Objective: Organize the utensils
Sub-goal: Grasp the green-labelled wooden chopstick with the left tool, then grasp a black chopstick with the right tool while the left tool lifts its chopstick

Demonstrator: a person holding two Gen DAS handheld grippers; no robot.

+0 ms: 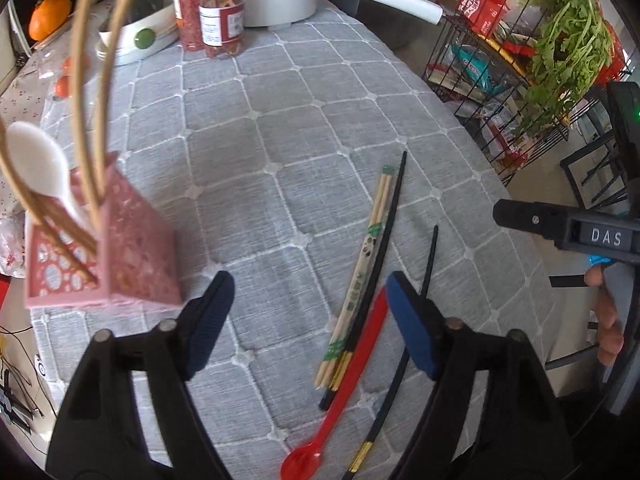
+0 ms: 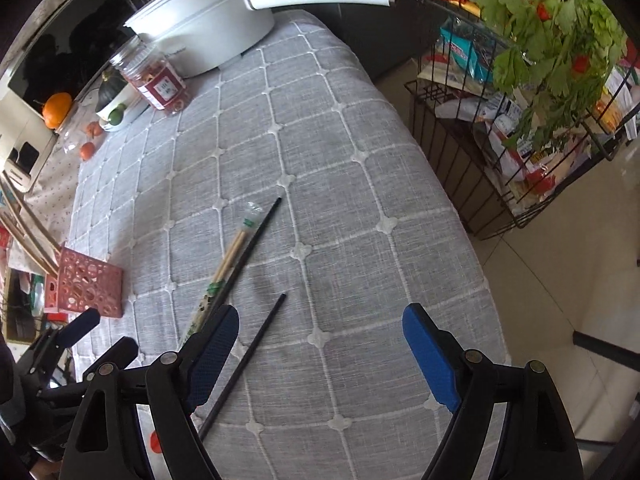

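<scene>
A pink perforated utensil holder (image 1: 108,256) stands at the left of the grey quilted table and holds a white spoon (image 1: 36,160) and wooden chopsticks (image 1: 92,92). It also shows in the right wrist view (image 2: 88,284). On the cloth lie wrapped bamboo chopsticks (image 1: 360,272), a black chopstick (image 1: 380,256), a second black chopstick (image 1: 416,320) and a red spoon (image 1: 348,392). My left gripper (image 1: 308,320) is open and empty, just above the cloth left of these. My right gripper (image 2: 320,352) is open and empty over the second black chopstick (image 2: 248,360).
A white pot (image 2: 208,28) with a long handle, snack jars (image 1: 220,12), a bowl (image 1: 136,40) and oranges (image 1: 48,20) stand at the far end. A wire rack (image 2: 520,128) with greens and packets stands right of the table edge.
</scene>
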